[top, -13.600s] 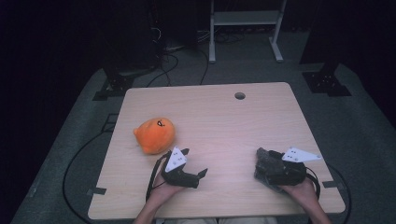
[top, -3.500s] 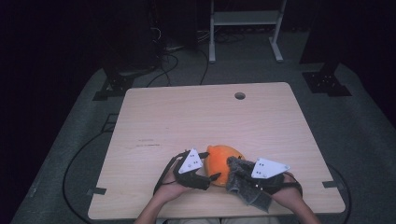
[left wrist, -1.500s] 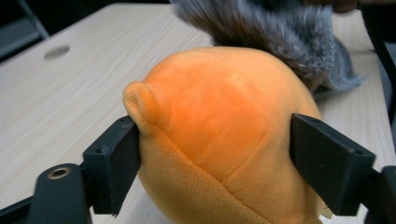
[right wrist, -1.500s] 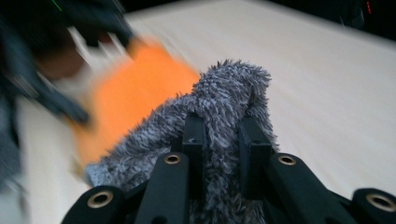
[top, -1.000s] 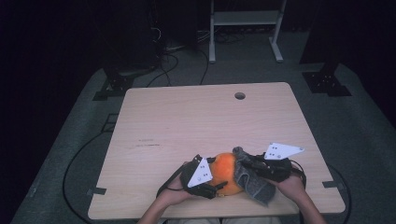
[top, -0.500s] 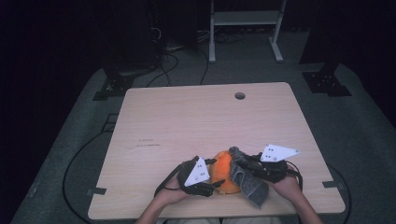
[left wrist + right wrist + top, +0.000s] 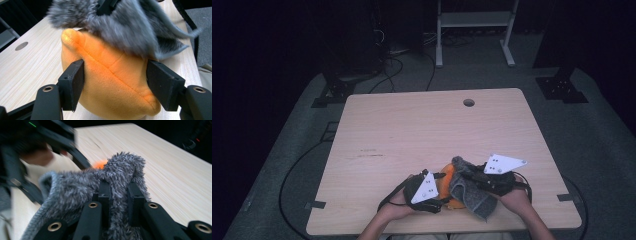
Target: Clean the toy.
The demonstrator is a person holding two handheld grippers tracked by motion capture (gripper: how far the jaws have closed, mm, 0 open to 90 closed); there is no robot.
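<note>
An orange plush toy sits near the table's front edge, between my two grippers. My left gripper holds it from the left, and in the left gripper view both jaws press the orange plush toy at its sides. A grey fuzzy cloth drapes over the toy's right side and top, seen close as grey fur. My right gripper is shut on a fold of that grey cloth, with the jaws close together in the right gripper view.
The wooden table has a small round hole near its far edge. Cables and dark stands lie on the floor around it. The person's hands reach in at the table's front edge.
The right gripper has drawn the grey cloth leftward over the orange toy, which now shows less. Much earlier the toy lay at the table's left and the cloth at its right.
</note>
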